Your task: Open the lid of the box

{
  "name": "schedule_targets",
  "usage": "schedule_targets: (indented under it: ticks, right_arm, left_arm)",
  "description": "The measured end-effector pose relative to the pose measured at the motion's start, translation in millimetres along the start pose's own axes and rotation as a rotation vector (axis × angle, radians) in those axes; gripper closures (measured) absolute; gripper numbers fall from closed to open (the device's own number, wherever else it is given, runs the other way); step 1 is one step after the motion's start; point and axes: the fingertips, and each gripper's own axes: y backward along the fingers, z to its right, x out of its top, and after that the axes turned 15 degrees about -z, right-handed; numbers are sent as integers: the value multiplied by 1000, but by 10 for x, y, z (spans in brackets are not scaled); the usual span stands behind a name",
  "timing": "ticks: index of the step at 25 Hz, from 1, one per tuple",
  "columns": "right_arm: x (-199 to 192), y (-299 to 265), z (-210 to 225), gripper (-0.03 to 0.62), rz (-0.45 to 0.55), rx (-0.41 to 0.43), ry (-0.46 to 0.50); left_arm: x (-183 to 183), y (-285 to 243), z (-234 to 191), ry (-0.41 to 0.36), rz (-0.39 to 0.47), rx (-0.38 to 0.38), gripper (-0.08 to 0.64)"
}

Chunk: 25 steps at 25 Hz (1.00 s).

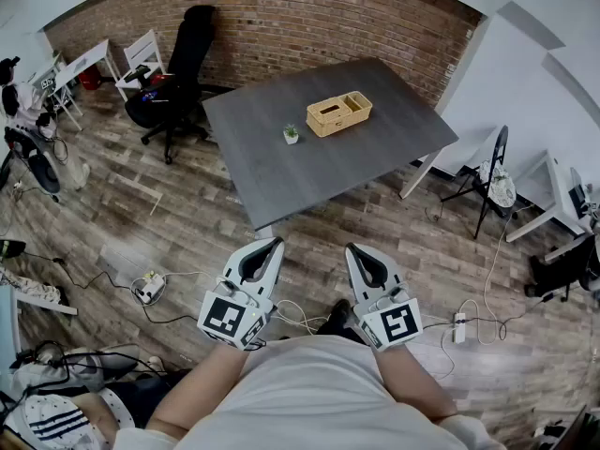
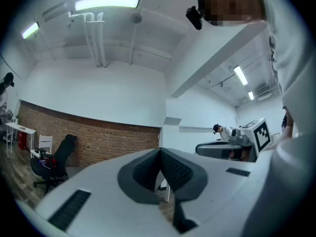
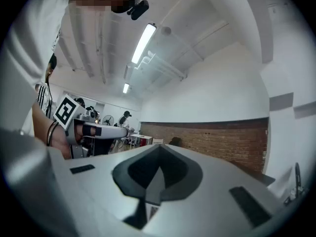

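A tan woven box (image 1: pixel 338 113) sits on the dark grey table (image 1: pixel 394 148), far ahead of me, with its lid down as far as I can tell. Both grippers are held close to my body, well short of the table and over the wooden floor. My left gripper (image 1: pixel 274 243) is shut with nothing between its pads (image 2: pixel 148 169). My right gripper (image 1: pixel 353 249) is shut and empty too. In both gripper views the jaws point up towards the ceiling and walls, and the box is out of sight. Each gripper view shows the other gripper at its edge.
A small potted plant (image 1: pixel 291 134) stands on the table left of the box. A black office chair (image 1: pixel 173 73) is at the table's far left corner. A black folding chair (image 1: pixel 492 176) stands to the right. Cables and a power strip (image 1: pixel 150 287) lie on the floor.
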Motion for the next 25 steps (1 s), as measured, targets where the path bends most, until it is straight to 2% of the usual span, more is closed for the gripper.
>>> schedule_targets:
  ticks: [13, 25]
  right_arm:
    - [-86, -98, 194, 588, -11, 10, -7]
    - [-257, -298, 717, 586, -28, 33, -27]
  left_arm:
    - [-18, -212, -34, 5, -27, 7, 548]
    - [-19, -761, -35, 9, -60, 11, 548]
